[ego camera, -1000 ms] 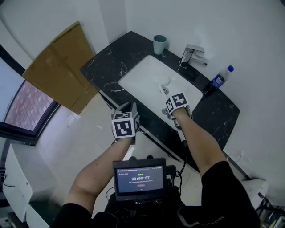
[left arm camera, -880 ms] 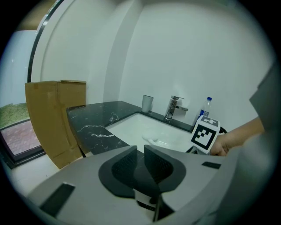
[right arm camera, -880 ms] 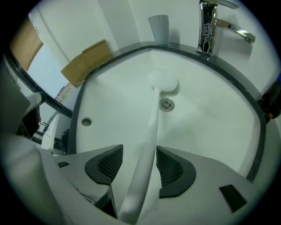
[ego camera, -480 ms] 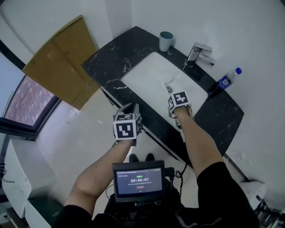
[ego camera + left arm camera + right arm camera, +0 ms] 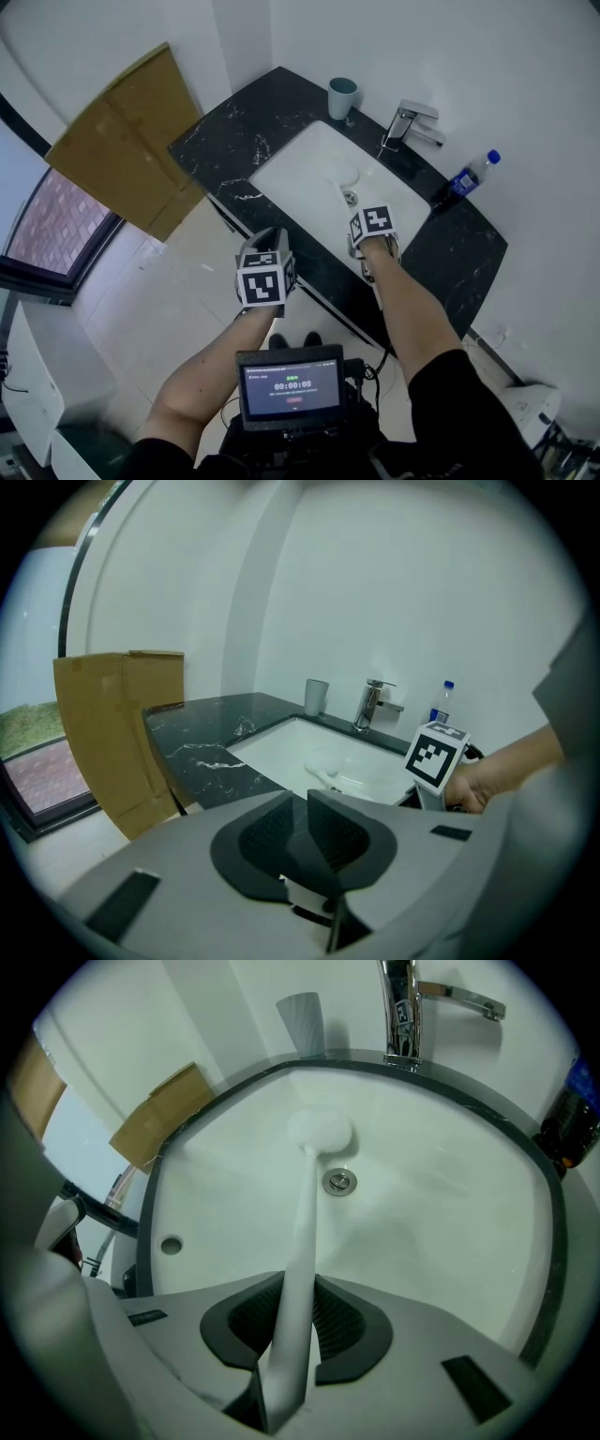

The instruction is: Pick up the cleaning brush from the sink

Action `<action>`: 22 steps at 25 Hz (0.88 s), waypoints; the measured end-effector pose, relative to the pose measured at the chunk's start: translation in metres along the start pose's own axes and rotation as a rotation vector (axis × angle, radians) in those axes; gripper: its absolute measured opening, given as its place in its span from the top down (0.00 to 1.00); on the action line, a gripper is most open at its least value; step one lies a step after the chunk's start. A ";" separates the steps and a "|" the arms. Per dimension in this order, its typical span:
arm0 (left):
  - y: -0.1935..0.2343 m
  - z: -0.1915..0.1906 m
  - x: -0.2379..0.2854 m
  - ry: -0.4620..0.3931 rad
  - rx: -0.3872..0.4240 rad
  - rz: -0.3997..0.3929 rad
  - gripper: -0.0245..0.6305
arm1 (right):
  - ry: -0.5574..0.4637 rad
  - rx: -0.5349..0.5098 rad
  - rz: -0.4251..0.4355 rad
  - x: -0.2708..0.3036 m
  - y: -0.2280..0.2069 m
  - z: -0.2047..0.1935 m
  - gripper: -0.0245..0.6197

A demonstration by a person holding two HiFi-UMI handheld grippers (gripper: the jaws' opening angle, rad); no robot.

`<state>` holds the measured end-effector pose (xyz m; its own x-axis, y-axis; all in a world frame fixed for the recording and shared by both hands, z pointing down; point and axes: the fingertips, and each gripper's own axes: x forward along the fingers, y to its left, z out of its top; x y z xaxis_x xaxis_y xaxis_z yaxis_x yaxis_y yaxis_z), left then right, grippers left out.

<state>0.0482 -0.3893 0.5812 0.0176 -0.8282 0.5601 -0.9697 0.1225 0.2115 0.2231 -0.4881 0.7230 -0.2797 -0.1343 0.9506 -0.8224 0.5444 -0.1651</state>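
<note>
Our right tongs [image 5: 298, 1309] have just been closing and clamp the white handle of the cleaning brush [image 5: 307, 1206], whose round head lies in the sink [image 5: 450, 1185] beside the drain [image 5: 339, 1181]. Our left tongs [image 5: 305, 829], jaws together and empty, hover before the dark surface [image 5: 202, 752].

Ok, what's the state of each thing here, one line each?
right gripper: fingers have just been closing, now shut on the cleaning brush handle.
cleaning brush: held by its handle, head down in the sink.
left gripper: fingers together, empty.
faucet: no water running.
cup: upright.
bottle: upright, capped.
</note>
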 end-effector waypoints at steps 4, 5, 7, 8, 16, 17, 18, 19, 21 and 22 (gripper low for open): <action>0.003 0.010 -0.006 -0.021 -0.003 -0.001 0.88 | -0.015 -0.014 0.014 -0.009 0.005 0.000 0.88; 0.002 0.014 -0.008 -0.026 -0.004 -0.008 0.89 | -0.028 -0.018 0.017 -0.015 0.006 0.002 0.88; -0.004 0.023 -0.014 -0.029 -0.003 -0.028 0.93 | -0.061 -0.022 0.023 -0.029 0.009 0.006 0.88; -0.008 0.027 -0.018 -0.030 0.002 -0.037 0.93 | -0.078 -0.023 0.030 -0.037 0.012 0.008 0.88; -0.023 0.069 -0.047 -0.088 0.042 -0.098 0.96 | -0.238 -0.027 0.113 -0.112 0.038 0.022 0.88; -0.021 0.073 -0.050 -0.090 0.051 -0.108 0.96 | -0.255 -0.022 0.108 -0.120 0.040 0.022 0.88; -0.017 0.079 -0.053 -0.093 0.063 -0.117 0.96 | -0.277 -0.016 0.104 -0.129 0.043 0.023 0.88; -0.012 0.085 -0.055 -0.098 0.078 -0.127 0.96 | -0.304 -0.007 0.105 -0.137 0.048 0.024 0.88; 0.000 0.099 -0.058 -0.117 0.114 -0.157 0.96 | -0.369 0.020 0.114 -0.153 0.063 0.030 0.88; 0.006 0.104 -0.059 -0.124 0.130 -0.180 0.96 | -0.402 0.032 0.114 -0.160 0.071 0.033 0.88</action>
<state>0.0159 -0.3968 0.4660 0.1701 -0.8922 0.4185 -0.9770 -0.0973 0.1897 0.1931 -0.4550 0.5503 -0.5361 -0.3906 0.7483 -0.7881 0.5493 -0.2779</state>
